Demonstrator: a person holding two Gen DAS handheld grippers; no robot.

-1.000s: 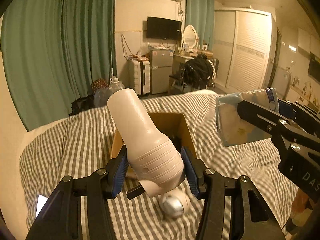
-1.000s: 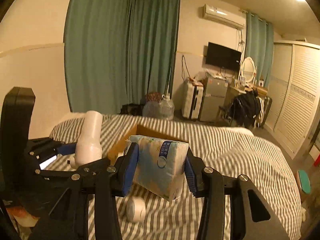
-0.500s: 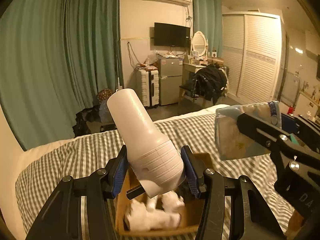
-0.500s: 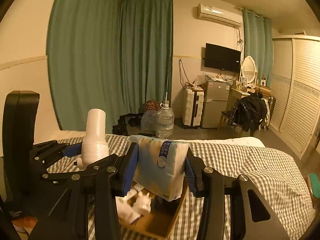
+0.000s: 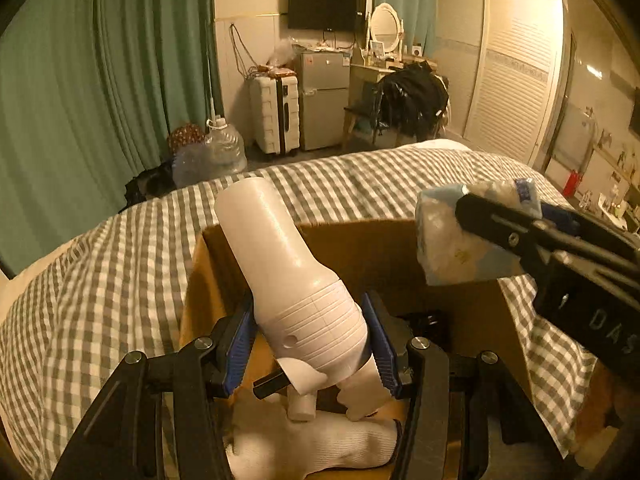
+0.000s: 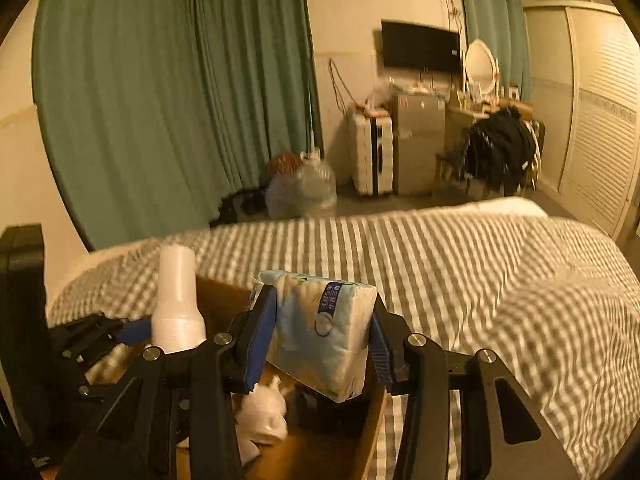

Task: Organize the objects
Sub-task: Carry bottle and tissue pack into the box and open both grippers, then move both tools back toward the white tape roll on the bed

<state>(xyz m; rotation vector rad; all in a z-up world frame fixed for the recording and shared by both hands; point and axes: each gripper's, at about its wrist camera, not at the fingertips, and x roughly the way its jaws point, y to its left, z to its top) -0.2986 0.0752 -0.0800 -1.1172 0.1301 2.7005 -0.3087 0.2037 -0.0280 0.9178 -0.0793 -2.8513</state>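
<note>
Both loads now over the cardboard box (image 5: 384, 248) instead of bare bedspread a second ago, so drop-off looks next. Nearest: left gripper (image 5: 310, 344) clamped on white bottle (image 5: 296, 280), neck down, tilted back-left, hanging above white items on box floor near its front edge. Right gripper (image 6: 320, 344) clamped on tissue pack (image 6: 320, 332), tilted, over right half. Beyond: checked bed (image 5: 100, 280)

Both loads lowered toward the box

The left gripper (image 5: 310, 344) has brought its white bottle (image 5: 292, 280) down into the cardboard box (image 5: 384, 248); the tissue pack (image 6: 324, 340) now hangs lower over it.
</note>
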